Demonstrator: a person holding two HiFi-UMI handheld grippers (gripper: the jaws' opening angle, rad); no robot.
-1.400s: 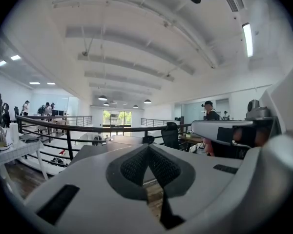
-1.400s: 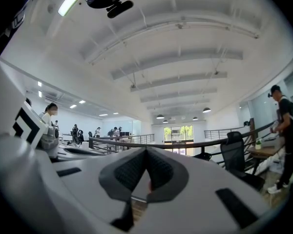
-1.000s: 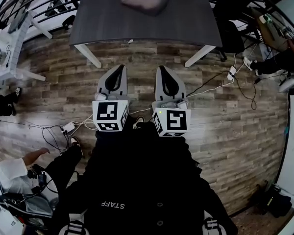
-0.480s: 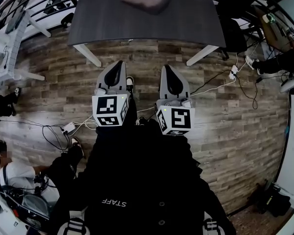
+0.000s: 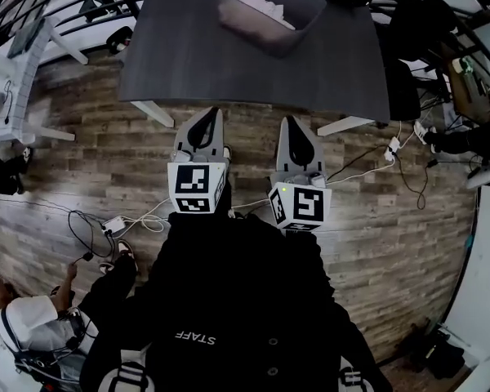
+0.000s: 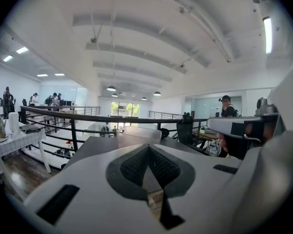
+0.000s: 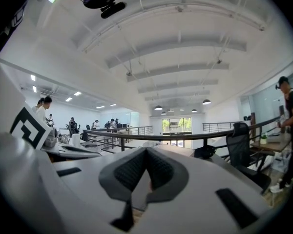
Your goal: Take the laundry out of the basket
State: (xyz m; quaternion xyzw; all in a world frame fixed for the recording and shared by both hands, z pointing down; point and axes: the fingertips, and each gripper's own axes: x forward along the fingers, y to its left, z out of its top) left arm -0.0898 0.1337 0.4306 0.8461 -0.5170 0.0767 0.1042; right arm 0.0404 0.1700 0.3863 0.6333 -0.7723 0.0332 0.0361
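Observation:
A grey laundry basket (image 5: 307, 21) stands on the dark table (image 5: 196, 55) at the top of the head view, with pale laundry (image 5: 260, 6) inside. My left gripper (image 5: 207, 114) and right gripper (image 5: 291, 122) are held side by side over the wood floor, just short of the table's near edge. Both are shut with nothing between the jaws. In the left gripper view the jaws (image 6: 147, 148) point across the table towards the basket (image 6: 139, 132). The right gripper view shows its closed jaws (image 7: 146, 151) aimed over the tabletop.
Cables and a power strip (image 5: 114, 224) lie on the floor at left, more cables (image 5: 367, 166) at right. A white desk (image 5: 16, 72) stands at left, a black chair (image 5: 416, 47) at right. A person (image 5: 33, 333) sits at lower left. A railing runs behind the table.
The table and basket have come further into the head view and nearer. Both grippers have moved forward towards the table's edge, still shut. The person at lower left has shifted.

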